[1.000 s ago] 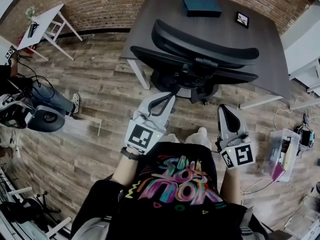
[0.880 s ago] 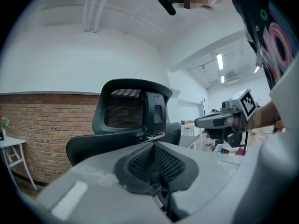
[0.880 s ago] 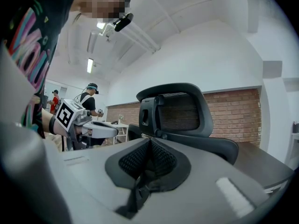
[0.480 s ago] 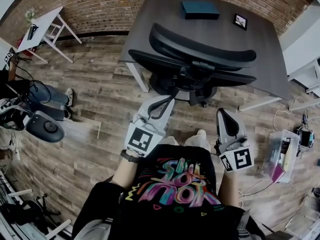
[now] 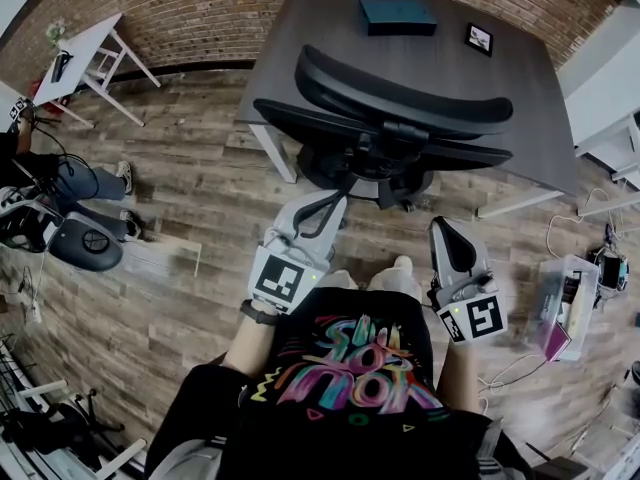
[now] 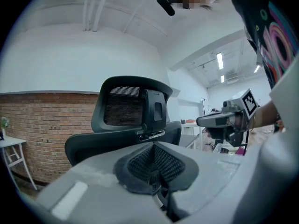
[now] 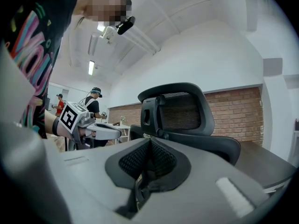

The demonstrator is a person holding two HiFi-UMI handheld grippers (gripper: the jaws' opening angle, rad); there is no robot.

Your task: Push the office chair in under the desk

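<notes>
The black office chair [image 5: 390,118] stands at the near edge of the dark desk [image 5: 320,18], its mesh backrest toward me and its base [image 5: 365,173] partly under the top. My left gripper [image 5: 320,205] is shut and empty, pointing at the chair's lower left, a short gap away. Further right and nearer to me, my right gripper [image 5: 443,230] is also shut and empty, apart from the chair. In the left gripper view the backrest [image 6: 133,108] rises beyond the closed left gripper [image 6: 153,146]. The right gripper view shows the backrest [image 7: 180,111] beyond the closed right gripper [image 7: 148,143].
A teal box [image 5: 398,15] and a small picture frame [image 5: 483,38] lie on the desk. A white side table [image 5: 85,43] stands at the far left. A person's legs [image 5: 85,183] and a rolling stool [image 5: 85,243] are at the left edge. A clear bin [image 5: 570,308] sits on the floor, right.
The person at the left edge has shifted their legs and stool. Both grippers and the chair keep their places; only the head view has drifted slightly.
</notes>
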